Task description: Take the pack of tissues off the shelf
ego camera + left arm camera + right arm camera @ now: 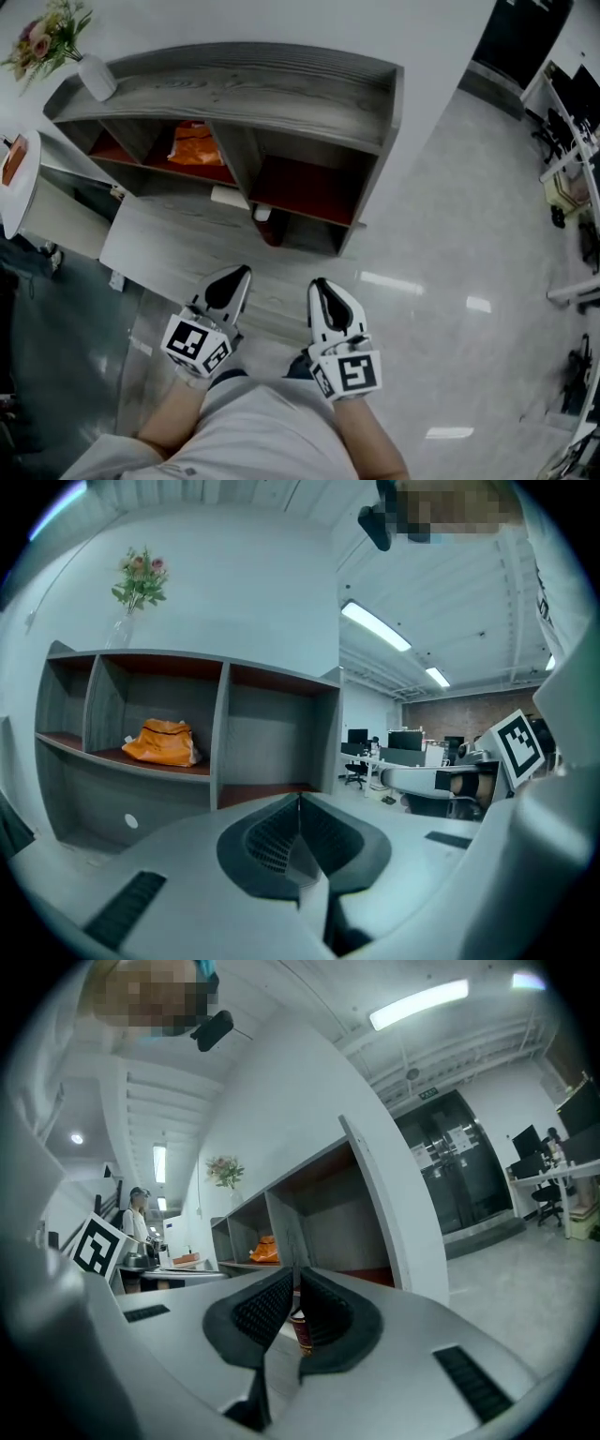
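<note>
The orange pack of tissues [194, 145] lies in the middle compartment of the grey shelf unit [281, 89], on a red-brown board. It shows in the left gripper view [161, 742] and, small and far off, in the right gripper view [264, 1250]. My left gripper [238, 276] and right gripper [319, 285] are held side by side close to my body. They are well short of the shelf and point toward it. Both are shut with nothing held; their jaws meet in the left gripper view [299, 803] and the right gripper view [296, 1271].
A vase of flowers [94, 75] stands on the shelf's top left corner. A dark red cup [263, 217] sits at the foot of the shelf. A low white surface [178, 246] lies between me and the shelf. Office desks [572, 141] stand at the right, and a person [139, 1213] far left.
</note>
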{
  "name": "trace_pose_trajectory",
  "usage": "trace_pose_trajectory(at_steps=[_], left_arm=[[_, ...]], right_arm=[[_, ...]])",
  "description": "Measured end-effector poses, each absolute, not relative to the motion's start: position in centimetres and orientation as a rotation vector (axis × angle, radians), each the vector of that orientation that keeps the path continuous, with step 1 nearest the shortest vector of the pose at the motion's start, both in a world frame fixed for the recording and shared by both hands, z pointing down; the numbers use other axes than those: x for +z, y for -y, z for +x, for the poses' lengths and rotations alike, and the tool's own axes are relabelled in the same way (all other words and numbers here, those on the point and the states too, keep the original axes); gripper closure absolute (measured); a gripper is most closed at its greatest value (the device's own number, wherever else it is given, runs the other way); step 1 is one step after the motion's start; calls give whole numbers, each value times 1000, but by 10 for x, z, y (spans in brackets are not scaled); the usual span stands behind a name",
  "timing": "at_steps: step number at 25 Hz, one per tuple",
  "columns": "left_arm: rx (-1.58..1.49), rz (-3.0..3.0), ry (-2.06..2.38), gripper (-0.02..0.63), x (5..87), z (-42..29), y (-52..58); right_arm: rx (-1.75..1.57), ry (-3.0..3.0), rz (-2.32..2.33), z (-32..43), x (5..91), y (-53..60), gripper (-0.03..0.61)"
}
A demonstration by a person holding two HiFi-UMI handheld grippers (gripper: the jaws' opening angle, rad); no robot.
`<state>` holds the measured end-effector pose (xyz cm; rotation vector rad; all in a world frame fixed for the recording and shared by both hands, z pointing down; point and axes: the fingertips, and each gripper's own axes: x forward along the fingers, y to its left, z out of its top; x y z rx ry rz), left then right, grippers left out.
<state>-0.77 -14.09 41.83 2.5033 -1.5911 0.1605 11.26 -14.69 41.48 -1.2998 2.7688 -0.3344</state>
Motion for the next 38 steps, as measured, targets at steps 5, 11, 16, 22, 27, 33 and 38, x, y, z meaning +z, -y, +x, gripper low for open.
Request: trace_pose_trajectory(at_steps=[5, 11, 16, 22, 27, 33, 38], left_arm=[[159, 2406, 1727, 595, 418, 4, 157], [156, 2326, 1861, 595, 414, 15, 160], [144, 2270, 1941, 595, 410, 11, 160], [106, 2223, 2006, 594, 401, -1, 158], [86, 2166, 2071, 594, 396, -24, 166], [68, 2135, 2111, 581, 391, -55, 187], [57, 2125, 2111, 541, 391, -87, 209]], right_arm=[[-343, -2830, -1161, 121, 412, 168, 546], [-350, -2859, -1040, 125, 398, 179, 545], [-349, -2889, -969, 122, 397, 180, 545], [-328, -2947, -874, 106, 392, 176, 545], [-299, -2966, -829, 92, 385, 173, 545], [-286, -2987, -824, 73, 380, 175, 545], [-290, -2978, -859, 58, 377, 185, 545]])
